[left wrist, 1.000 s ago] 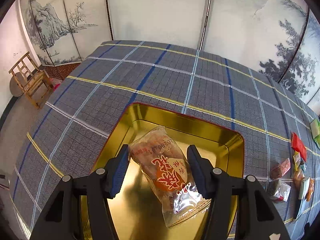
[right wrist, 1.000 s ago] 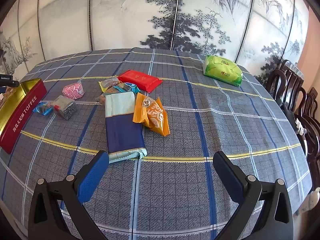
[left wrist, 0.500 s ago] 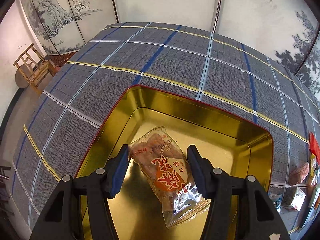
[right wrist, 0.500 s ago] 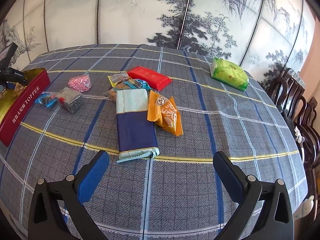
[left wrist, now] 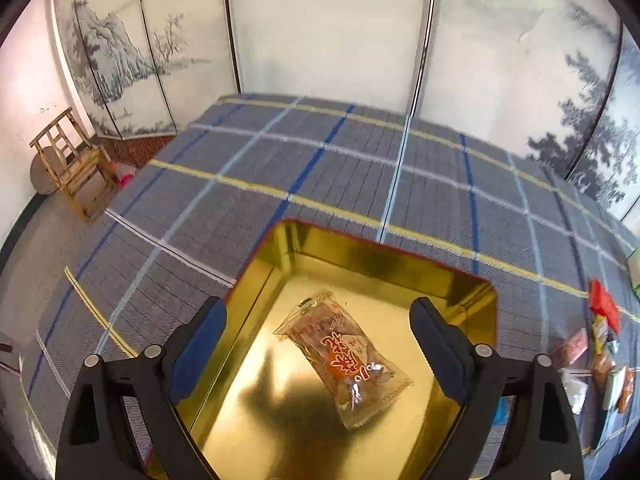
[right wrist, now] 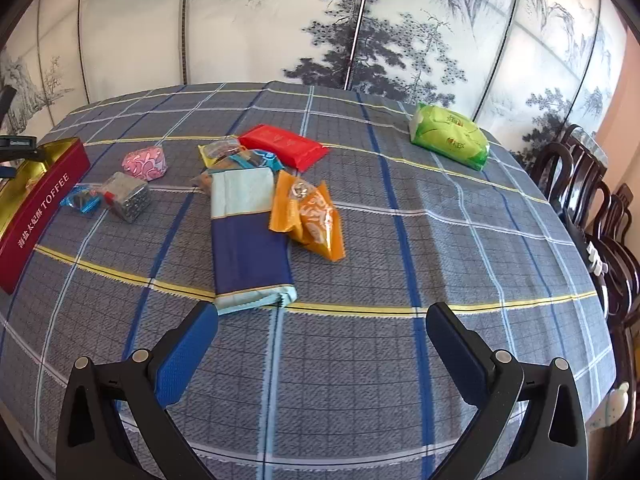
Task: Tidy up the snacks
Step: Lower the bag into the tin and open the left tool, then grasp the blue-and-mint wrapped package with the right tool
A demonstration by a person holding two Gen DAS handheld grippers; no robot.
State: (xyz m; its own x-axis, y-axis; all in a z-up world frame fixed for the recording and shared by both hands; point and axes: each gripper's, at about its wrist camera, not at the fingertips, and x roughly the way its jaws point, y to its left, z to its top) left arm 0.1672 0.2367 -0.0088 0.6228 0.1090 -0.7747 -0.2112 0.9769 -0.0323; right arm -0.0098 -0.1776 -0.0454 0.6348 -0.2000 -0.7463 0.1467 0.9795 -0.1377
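Observation:
A clear snack packet with orange print (left wrist: 346, 354) lies flat on the gold floor of the red toffee tin (left wrist: 360, 248). My left gripper (left wrist: 318, 344) hangs above it with its jaws opening wide, and the pads stand clear of the packet on both sides. In the right wrist view the same tin (right wrist: 38, 210) sits at the far left. My right gripper (right wrist: 322, 350) is open over bare cloth, short of a blue and pale-green packet (right wrist: 248, 240) and an orange packet (right wrist: 312, 216).
More snacks lie on the plaid tablecloth: a red packet (right wrist: 282, 146), a pink one (right wrist: 145, 164), a silver cube (right wrist: 126, 196), a blue candy (right wrist: 80, 202) and a green pack (right wrist: 450, 136) far right. Dark chairs (right wrist: 600, 216) line the table's right edge; painted screens stand behind.
My left gripper has let go of the orange-print packet, which now lies in the tin, and it has drawn back and up. The right gripper's view has shifted only slightly.

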